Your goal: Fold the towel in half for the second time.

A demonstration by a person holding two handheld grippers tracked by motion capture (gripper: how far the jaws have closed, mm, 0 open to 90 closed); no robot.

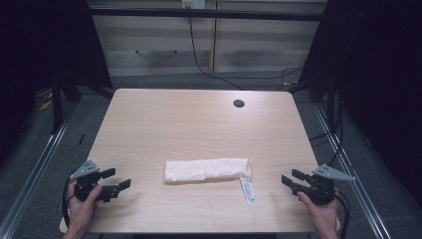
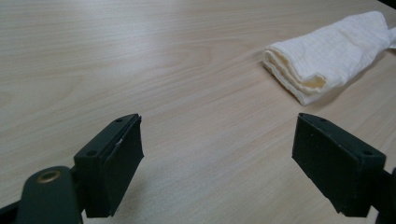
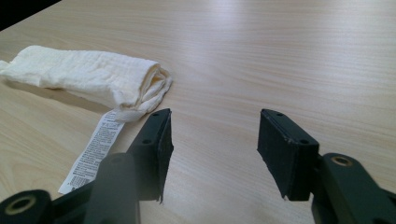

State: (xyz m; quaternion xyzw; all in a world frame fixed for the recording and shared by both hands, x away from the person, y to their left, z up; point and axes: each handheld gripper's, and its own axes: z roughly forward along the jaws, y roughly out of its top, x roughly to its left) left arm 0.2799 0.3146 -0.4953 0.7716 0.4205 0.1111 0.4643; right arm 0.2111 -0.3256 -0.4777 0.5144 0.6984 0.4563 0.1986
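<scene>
Leftmost, a metal rail (image 1: 35,169) runs along the grey carpeted floor (image 1: 59,149) beside the table (image 1: 199,119), a pale wood-grain top with rounded corners and a round cable hole (image 1: 239,103) near its far right. At the near left corner the person's left hand (image 1: 82,209) holds the left gripper (image 1: 119,181) low over the bare wood, jaws spread wide with nothing between them. Centre, a folded white cloth (image 1: 206,169) lies lengthwise across the near half of the table, well apart from both grippers; its layered end shows in the left gripper view (image 2: 322,65). A printed label (image 1: 248,190) trails from the cloth's right end flat onto the wood. At the near right corner the right hand (image 1: 323,214) holds the right gripper (image 1: 291,180), jaws also parted and empty, pointing toward the cloth. Behind the table, a pale cabinet (image 1: 209,45) fronts the back wall, a black cable (image 1: 196,55) hanging before it; dark curtains (image 1: 378,74) close both sides.
</scene>
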